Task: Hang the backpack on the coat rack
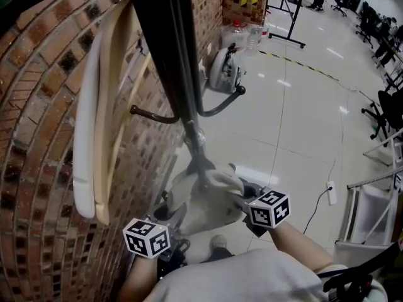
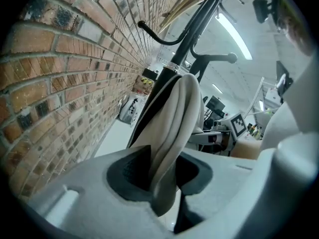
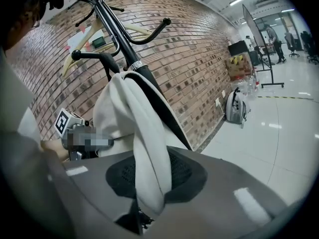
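A cream backpack with dark trim hangs low against the black pole of the coat rack, below its curved hooks. My left gripper is shut on a cream strap that rises toward the pole. My right gripper is shut on a folded cream strap of the same backpack. In the head view the two marker cubes sit on either side of the bag, and the jaws themselves are hidden by it. The bag's weight seems to be carried by the grippers.
A brick wall runs close on the left, with a pale wooden hanger on the rack. A grey backpack leans on the wall farther off. Boxes and bottles stand behind it. A white cable and metal frames lie on the glossy floor at right.
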